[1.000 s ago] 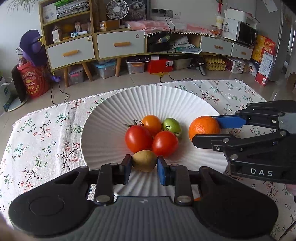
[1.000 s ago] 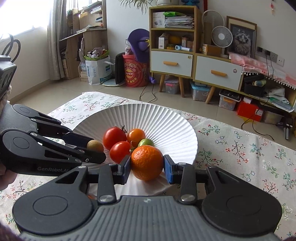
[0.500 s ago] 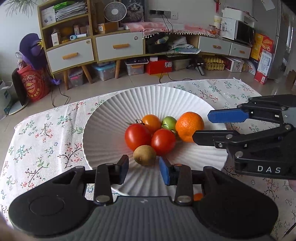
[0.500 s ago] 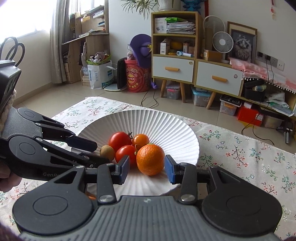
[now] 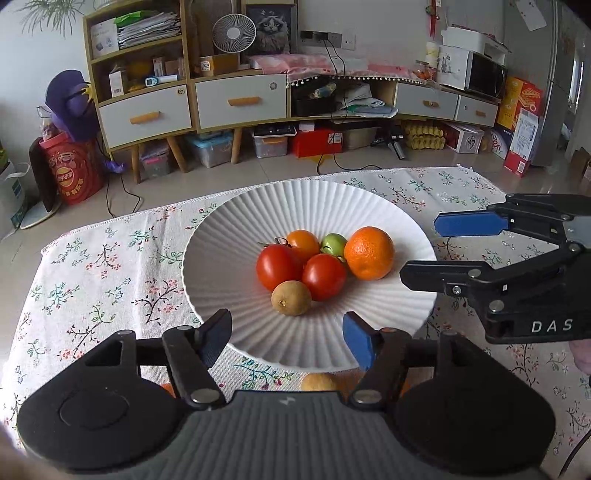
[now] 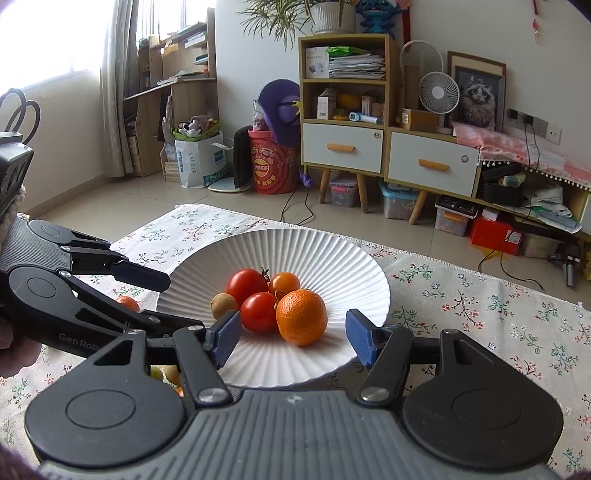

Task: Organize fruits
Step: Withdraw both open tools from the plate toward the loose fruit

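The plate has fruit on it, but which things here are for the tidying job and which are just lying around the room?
For the job:
white plate
orange
two red tomatoes
orange tomato
green tomato
brown kiwi
left gripper, jaws opening, nothing between
right gripper, jaws opening, nothing between

Just lying about:
fan
cat picture
red bucket
microwave

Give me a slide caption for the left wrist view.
Left gripper opening behind a brown fruit resting on the white plate.

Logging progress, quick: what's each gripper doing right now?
Left gripper: jaws opening, holding nothing.
Right gripper: jaws opening, holding nothing.
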Demonstrator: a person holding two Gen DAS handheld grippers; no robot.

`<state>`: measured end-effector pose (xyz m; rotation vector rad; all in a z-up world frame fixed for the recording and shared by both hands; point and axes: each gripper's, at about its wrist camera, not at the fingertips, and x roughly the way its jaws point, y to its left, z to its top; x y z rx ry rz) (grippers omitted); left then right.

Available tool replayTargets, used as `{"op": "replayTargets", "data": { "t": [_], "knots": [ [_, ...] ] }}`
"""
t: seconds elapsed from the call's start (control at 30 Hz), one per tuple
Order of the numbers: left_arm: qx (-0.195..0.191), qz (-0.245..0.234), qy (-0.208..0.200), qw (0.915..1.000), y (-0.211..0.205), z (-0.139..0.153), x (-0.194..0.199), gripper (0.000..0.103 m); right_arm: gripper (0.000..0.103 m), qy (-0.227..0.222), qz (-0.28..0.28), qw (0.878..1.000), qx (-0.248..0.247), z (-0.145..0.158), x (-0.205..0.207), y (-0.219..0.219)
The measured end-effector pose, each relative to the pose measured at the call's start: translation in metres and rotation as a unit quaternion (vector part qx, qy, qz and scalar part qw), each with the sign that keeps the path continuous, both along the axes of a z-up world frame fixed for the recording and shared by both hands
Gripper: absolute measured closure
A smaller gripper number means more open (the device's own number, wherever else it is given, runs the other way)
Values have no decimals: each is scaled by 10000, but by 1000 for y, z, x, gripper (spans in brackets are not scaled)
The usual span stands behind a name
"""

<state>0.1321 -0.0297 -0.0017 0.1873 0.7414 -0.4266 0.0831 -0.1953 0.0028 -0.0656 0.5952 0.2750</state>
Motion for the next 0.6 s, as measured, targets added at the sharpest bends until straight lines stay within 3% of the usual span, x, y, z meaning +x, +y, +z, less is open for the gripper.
{"op": "replayTargets", "data": {
  "t": [0.2,0.6],
  "knots": [
    [-221,35,64,9997,11,5,-10,25,36,11,-2,10000,-13,0,-10,0],
    [-150,-48,43,9999,18,5,-32,9,27,109,-15,9998,136,5,-30,5]
  ]
}}
